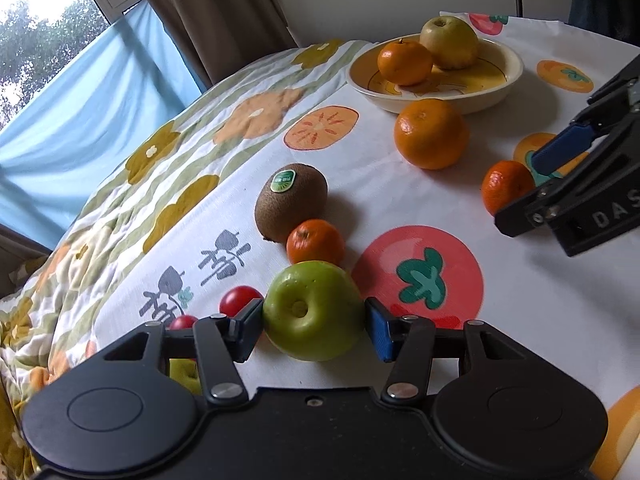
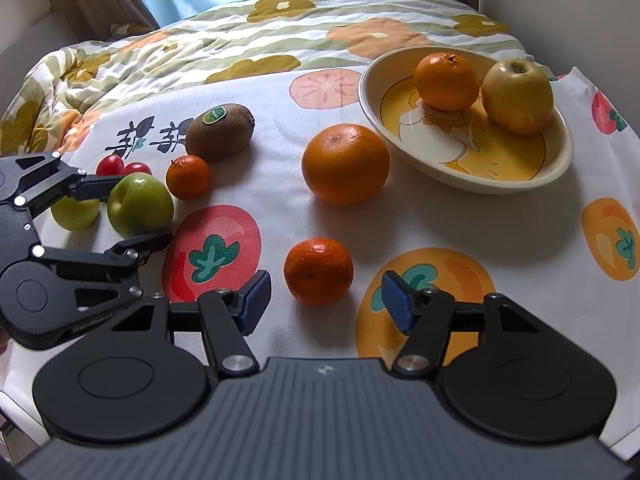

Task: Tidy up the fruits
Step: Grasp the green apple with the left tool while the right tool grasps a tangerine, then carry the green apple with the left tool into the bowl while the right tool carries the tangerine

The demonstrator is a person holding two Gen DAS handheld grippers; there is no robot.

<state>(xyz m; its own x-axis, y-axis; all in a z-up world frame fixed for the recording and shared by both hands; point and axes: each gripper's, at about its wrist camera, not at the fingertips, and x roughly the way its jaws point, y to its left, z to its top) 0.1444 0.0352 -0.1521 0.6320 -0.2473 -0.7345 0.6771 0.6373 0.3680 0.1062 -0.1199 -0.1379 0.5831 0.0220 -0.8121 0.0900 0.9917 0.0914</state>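
Note:
My left gripper (image 1: 314,326) has its pads against both sides of a green apple (image 1: 314,310) that rests on the cloth; it also shows in the right wrist view (image 2: 140,205). My right gripper (image 2: 324,300) is open, its fingers either side of a small mandarin (image 2: 319,271) without touching it. A cream bowl (image 2: 452,172) at the back right holds an orange (image 2: 446,82) and a yellow apple (image 2: 518,96). A large orange (image 2: 345,163), a kiwi (image 2: 220,130) and a second small mandarin (image 2: 188,177) lie on the cloth.
Two cherry tomatoes (image 2: 122,166) and another green apple (image 2: 76,214) lie behind the left gripper. The fruit-print cloth (image 2: 460,220) covers a table; a quilt (image 2: 120,60) lies at the far left. A wall stands behind the bowl.

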